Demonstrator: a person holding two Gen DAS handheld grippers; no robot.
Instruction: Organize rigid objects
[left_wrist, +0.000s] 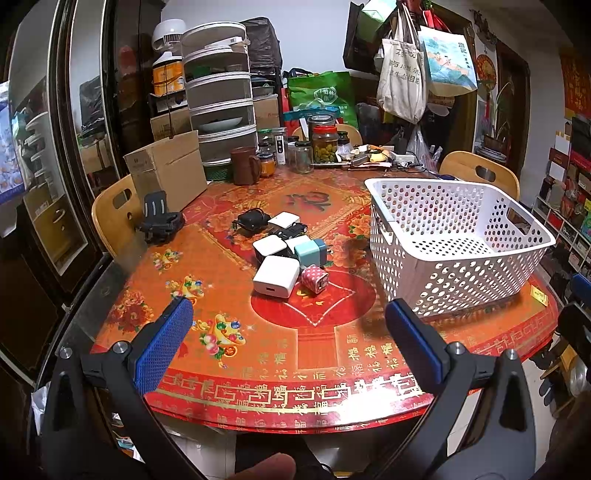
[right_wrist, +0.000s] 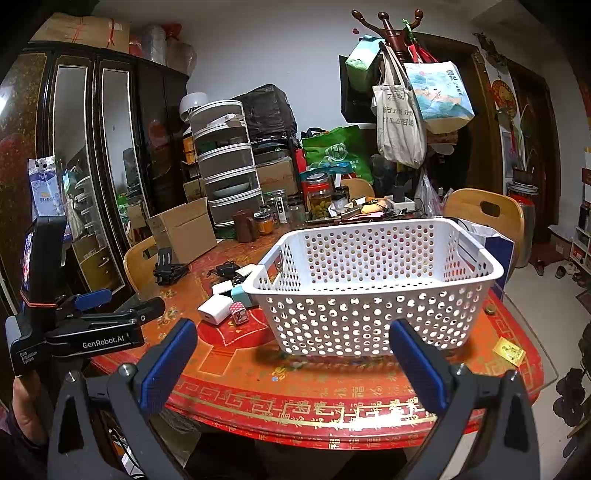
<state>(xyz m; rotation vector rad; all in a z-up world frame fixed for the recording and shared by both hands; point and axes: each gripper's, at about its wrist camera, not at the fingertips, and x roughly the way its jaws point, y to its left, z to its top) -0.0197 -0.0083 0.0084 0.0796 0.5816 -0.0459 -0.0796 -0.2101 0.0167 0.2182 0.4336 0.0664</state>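
Far left on the counter (left_wrist: 207, 288) sat a black clamp-like gadget (left_wrist: 161, 219), and behind it a cardboard box (left_wrist: 168, 173) and a brown mug (left_wrist: 244, 165) crowded the back edge. My left gripper (left_wrist: 288, 325) hung over the near rim with its blue-padded fingers (left_wrist: 164, 343) spread wide, pinching nothing. Straight ahead of it was the pile of chargers: a big white charger (left_wrist: 275, 277) nearest me, a pink dotted plug (left_wrist: 314, 279) touching its right side, a teal plug (left_wrist: 309, 253) just behind, more white cubes, and a black adapter (left_wrist: 251, 219) at the back. Couldn't really make out the small dark thing wedged among them.

In the right view my left tool read "GenRobot.AI" (right_wrist: 103, 343), with smaller print below I couldn't fully read. The white perforated basket (right_wrist: 373, 291) stood right of the pile, just beside it, and it blocked most of the chargers from that camera. My right gripper (right_wrist: 293, 354) faced the basket's near wall, fingers (right_wrist: 419, 365) spread apart too, holding nothing. A yellow card (right_wrist: 509, 351) lay near the right rim, its print too tiny to read. The gold characters on the red cover were cut off at the rim.
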